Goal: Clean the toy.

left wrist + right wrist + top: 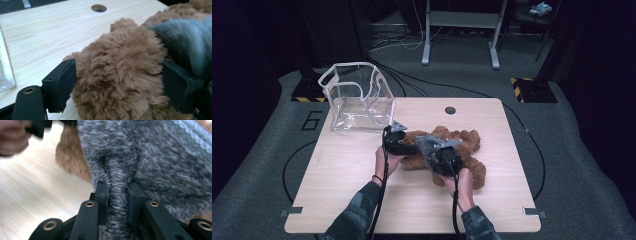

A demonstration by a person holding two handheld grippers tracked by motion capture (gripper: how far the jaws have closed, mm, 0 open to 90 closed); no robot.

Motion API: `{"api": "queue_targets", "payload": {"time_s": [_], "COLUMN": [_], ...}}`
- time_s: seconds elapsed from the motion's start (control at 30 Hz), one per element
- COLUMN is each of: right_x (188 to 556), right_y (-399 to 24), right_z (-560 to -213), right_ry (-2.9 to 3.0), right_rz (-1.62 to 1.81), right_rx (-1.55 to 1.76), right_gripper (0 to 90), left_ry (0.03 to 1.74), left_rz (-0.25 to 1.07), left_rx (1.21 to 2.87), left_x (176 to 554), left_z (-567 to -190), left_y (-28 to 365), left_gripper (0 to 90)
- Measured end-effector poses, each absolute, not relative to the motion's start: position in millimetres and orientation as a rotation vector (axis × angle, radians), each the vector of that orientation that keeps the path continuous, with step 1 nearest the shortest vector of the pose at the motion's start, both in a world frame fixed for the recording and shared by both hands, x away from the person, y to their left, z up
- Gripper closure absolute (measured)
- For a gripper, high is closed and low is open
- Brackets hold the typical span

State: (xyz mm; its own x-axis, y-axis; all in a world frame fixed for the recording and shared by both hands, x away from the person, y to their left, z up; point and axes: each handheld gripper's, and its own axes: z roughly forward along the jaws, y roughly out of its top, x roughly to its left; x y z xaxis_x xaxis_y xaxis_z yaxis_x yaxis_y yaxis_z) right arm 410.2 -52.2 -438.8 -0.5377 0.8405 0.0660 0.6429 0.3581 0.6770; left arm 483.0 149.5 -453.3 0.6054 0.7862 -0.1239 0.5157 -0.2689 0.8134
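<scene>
From above, a brown teddy bear (464, 145) lay near the middle of the desk (362, 200), a little toward the right edge, wearing a grey knitted sweater (428, 145). A clear plastic bag (358, 97) with a white rim stood open at the far left corner, well apart from the bear. A round hole (450, 110) sat by the desk's far edge. The person's forearms came in from the near edge. The left gripper (399, 142) was at the bear's left side and the right gripper (439, 155) lay over its body, the two close together.

In the left gripper view, the left gripper (117, 82) had its jaws set wide around a thick lump of the teddy bear's (120, 75) brown fur, each jaw pressed into the pile. The sweater (190, 42) showed blurred at the right, the hole (98, 8) near the desk's (45, 32) far edge, and an edge of the bag (5, 72) at the left.

In the right gripper view, the right gripper (118, 195) had its jaws drawn narrow, pinching a fold of the sweater (155, 157) between them. Brown fur of the teddy bear (72, 157) showed to the left of the knit, over the desk (30, 195). At the top left, blurred, were the person's left hand (12, 136) and part of the other gripper.
</scene>
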Motion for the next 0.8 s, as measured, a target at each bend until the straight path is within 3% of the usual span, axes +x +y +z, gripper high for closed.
{"api": "queue_targets", "payload": {"time_s": [0.43,0.8], "right_x": [374.9,382.6], "right_y": [-66.9,-69.8], "right_z": [-491.7,-434.0], "right_ry": [2.471,2.318], "right_rz": [0.850,1.023], "right_rx": [1.329,1.248], "right_gripper": [75.6,74.8], "left_ry": [1.037,1.032], "left_rz": [0.387,0.378], "left_rx": [1.930,1.929], "left_x": [482.5,482.5], "left_z": [-457.1,-456.6], "left_y": [148.5,147.9], "left_gripper": [19.7,20.4]}}
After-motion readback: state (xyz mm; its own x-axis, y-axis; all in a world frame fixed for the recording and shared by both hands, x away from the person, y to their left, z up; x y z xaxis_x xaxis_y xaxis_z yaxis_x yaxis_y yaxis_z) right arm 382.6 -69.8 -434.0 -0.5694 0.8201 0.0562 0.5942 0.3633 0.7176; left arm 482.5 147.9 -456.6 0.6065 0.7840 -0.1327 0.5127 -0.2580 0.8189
